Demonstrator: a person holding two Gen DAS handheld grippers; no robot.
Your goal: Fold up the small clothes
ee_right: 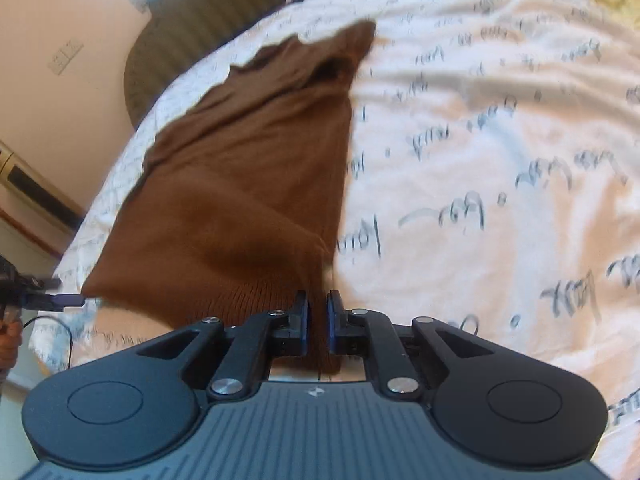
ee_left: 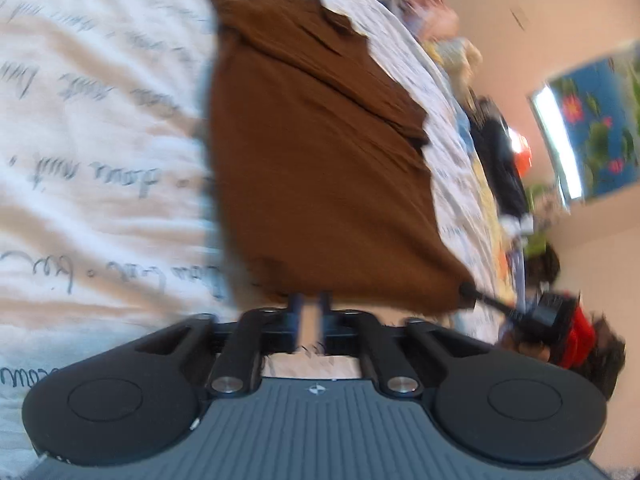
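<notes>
A brown knit garment (ee_left: 320,168) lies lengthwise on a white bedsheet (ee_left: 88,128) printed with script. My left gripper (ee_left: 310,300) has its fingers close together, and their tips vanish under the garment's near hem. At the hem's other corner the right gripper (ee_left: 466,291) pinches the cloth. In the right wrist view the brown garment (ee_right: 248,184) stretches away, and my right gripper (ee_right: 318,308) is shut with ribbed hem fabric between its blue pads. The left gripper (ee_right: 68,300) shows at the far left, touching the other hem corner. Both views are motion-blurred.
A heap of mixed clothes (ee_left: 500,152) runs along the bed's far edge. A blue floral curtain (ee_left: 592,128) hangs on the wall beyond. A dark striped headboard (ee_right: 192,12) rises behind the bed, and a hand (ee_right: 10,340) holds the left gripper. Bare sheet (ee_right: 500,160) spreads to the right.
</notes>
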